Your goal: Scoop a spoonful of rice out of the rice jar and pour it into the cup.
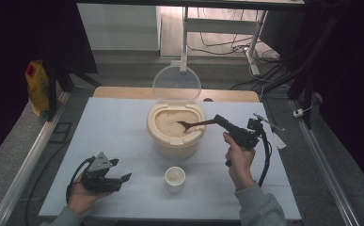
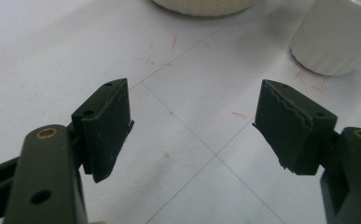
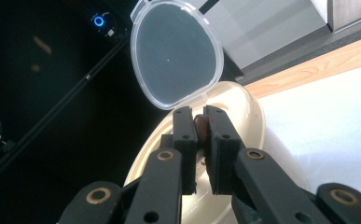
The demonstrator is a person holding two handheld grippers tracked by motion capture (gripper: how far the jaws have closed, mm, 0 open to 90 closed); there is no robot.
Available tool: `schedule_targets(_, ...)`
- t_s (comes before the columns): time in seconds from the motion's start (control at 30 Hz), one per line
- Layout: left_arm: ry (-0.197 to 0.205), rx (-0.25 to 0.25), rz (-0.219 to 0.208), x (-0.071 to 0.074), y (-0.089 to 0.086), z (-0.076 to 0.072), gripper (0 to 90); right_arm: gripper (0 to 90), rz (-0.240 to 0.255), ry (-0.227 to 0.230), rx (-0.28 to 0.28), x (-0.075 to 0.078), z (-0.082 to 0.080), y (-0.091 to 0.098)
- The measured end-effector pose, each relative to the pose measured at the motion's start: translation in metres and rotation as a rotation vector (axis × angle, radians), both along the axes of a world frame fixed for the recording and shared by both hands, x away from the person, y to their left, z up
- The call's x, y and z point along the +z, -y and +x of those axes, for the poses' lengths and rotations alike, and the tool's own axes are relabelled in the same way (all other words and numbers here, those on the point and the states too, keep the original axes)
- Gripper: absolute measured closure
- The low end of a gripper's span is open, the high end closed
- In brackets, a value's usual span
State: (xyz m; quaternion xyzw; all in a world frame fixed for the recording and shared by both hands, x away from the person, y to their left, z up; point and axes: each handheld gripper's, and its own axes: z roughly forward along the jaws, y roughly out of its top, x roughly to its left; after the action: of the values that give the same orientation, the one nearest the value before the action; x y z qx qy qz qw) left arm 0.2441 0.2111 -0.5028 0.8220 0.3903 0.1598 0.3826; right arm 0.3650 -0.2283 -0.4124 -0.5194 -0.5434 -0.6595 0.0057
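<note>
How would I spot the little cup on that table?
Find the big cream rice container with its clear lid flipped up, mid-table. Just in front, nearer the person, stands a small white ribbed ceramic cup. It is the smaller, lidless vessel.

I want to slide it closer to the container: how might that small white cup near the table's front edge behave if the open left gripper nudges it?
The small white ceramic-looking cup is squat and looks wide for its height, so it would probably slide rather than tip. It appears smooth-walled and glazed, so the open left gripper may slip on it. It stands free on the smooth white table, likely offering little resistance.
</note>
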Motion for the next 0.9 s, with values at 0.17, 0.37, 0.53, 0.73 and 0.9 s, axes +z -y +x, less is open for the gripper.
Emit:
schedule_targets(0.17,0.002,-0.002,0.006,0.0,0.001,0.0,26.5,83.5,0.037,-0.022,-0.004,0.0,0.002,0.006)
schedule_targets(0.37,0.002,-0.004,0.01,-0.001,0.002,0.0,26.5,83.5,0.069,-0.038,-0.017,0.002,0.004,0.009)
schedule_targets(0.53,0.002,-0.004,0.01,-0.001,0.002,0.0,26.5,83.5,0.079,-0.047,-0.02,0.003,0.005,0.011)
schedule_targets(0.73,0.003,-0.004,0.011,-0.001,0.002,0.0,26.4,83.5,0.105,-0.07,-0.022,0.002,0.005,0.013)
schedule_targets(0.9,0.002,-0.005,0.011,0.0,0.002,0.001,26.4,83.5,0.12,-0.078,-0.024,0.003,0.004,0.015)
